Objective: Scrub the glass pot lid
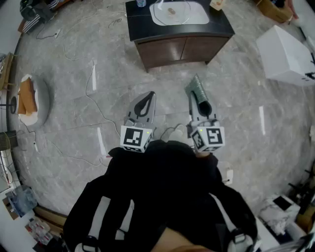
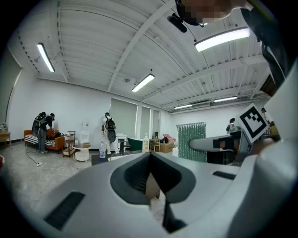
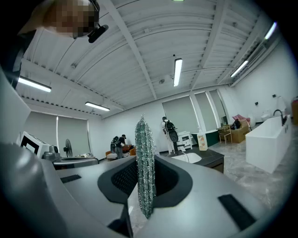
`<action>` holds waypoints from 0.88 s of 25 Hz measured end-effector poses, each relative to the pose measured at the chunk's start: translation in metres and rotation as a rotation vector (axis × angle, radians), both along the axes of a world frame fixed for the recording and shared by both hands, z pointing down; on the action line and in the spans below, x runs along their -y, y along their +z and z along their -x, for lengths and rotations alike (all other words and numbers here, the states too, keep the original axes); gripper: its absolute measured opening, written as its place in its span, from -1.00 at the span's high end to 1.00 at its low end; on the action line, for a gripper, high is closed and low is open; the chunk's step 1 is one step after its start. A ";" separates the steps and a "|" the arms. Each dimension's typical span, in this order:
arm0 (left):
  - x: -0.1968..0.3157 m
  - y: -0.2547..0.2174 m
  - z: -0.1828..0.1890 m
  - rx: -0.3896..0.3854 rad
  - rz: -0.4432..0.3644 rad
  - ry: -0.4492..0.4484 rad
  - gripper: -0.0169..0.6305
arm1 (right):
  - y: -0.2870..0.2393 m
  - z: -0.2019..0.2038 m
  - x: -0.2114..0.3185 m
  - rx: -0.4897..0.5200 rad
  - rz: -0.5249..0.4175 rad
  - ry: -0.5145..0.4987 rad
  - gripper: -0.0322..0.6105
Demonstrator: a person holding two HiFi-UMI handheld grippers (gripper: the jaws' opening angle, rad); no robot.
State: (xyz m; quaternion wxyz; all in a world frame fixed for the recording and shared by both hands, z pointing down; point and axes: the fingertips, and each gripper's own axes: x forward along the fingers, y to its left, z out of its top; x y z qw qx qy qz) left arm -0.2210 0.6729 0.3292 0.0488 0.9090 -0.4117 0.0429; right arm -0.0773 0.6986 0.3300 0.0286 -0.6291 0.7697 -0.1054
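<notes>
A dark cabinet (image 1: 179,34) stands ahead on the marble floor, with a white sink basin (image 1: 194,15) set in its top. In the basin lies what looks like the glass pot lid (image 1: 171,12) with a small knob. Both grippers hover over the floor, short of the cabinet. My right gripper (image 1: 197,90) is shut on a flat silvery-green wire scrubber (image 3: 145,167), which stands upright between its jaws. The scrubber (image 2: 191,141) also shows in the left gripper view. My left gripper (image 1: 147,96) is shut with nothing in it, its jaws meeting tip to tip.
A white box (image 1: 288,49) sits on the floor at the right. A round white stand (image 1: 34,101) with something orange on it is at the left. Cables (image 1: 93,106) trail across the floor. People (image 2: 109,128) stand far back in the room.
</notes>
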 end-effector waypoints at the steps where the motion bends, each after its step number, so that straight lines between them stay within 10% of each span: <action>1: 0.000 -0.001 -0.006 0.000 -0.001 0.000 0.94 | -0.001 -0.005 0.000 0.002 -0.002 -0.005 0.70; 22: -0.015 0.008 -0.125 0.077 0.002 -0.026 0.94 | 0.008 -0.118 -0.001 0.059 -0.018 -0.083 0.70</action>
